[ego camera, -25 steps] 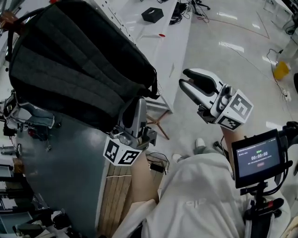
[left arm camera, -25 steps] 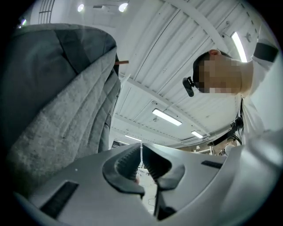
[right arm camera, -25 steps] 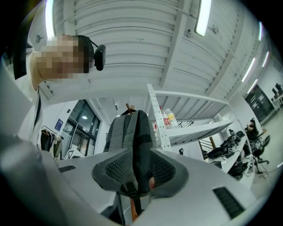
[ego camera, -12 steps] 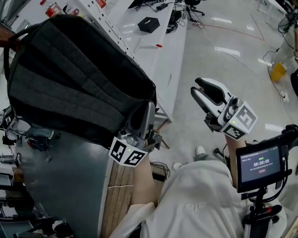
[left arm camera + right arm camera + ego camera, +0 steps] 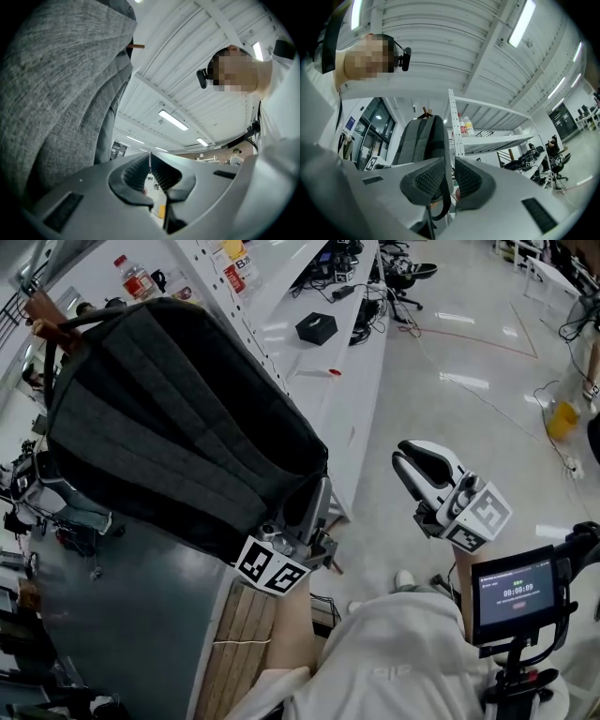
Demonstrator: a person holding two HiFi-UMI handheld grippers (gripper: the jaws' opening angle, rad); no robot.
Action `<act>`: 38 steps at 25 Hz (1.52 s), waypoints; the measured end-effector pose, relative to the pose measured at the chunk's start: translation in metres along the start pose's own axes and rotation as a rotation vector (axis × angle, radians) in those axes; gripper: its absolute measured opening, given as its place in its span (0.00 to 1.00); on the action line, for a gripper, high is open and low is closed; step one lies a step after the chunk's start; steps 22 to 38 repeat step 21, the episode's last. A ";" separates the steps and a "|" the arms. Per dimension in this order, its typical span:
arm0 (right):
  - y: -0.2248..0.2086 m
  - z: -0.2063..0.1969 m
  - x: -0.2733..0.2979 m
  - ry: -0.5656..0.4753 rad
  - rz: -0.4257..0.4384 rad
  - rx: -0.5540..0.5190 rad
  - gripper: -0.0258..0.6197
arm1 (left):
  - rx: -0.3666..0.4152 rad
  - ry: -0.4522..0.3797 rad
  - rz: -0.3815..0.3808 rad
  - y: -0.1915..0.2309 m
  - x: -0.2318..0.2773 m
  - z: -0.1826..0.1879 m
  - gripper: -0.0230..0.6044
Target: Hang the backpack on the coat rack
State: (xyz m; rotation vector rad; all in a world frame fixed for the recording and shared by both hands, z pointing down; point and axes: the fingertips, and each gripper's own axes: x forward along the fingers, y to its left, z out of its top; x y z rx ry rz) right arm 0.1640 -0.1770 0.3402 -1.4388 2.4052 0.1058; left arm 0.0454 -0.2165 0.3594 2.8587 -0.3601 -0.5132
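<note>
the backpack point(image 5: 178, 418) is hanging from the coat rack's wooden hook point(image 5: 45, 310); the left gripper point(image 5: 321, 488) is sitting by its lower corner, jaws together; the right gripper point(image 5: 406, 458) is closing its jaws, nothing between.

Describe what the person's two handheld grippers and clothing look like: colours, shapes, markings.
Both the left gripper and right gripper have pale grey shells, curved fingers with black textured pads, and a cube of black-and-white square markers. The person wears a white top.

The gripper's point(image 5: 150, 157) fingers point(image 5: 133, 176) are pressing together, gripping nothing, while the grey backpack point(image 5: 56, 93) is filling the left side.
</note>
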 end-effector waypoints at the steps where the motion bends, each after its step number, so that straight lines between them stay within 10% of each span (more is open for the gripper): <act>1: 0.000 0.001 0.001 -0.001 0.002 -0.001 0.17 | -0.004 0.004 -0.004 0.000 0.001 0.000 0.07; 38: -0.013 -0.005 -0.009 -0.013 -0.029 0.041 0.17 | -0.016 0.011 0.029 0.002 -0.003 -0.011 0.07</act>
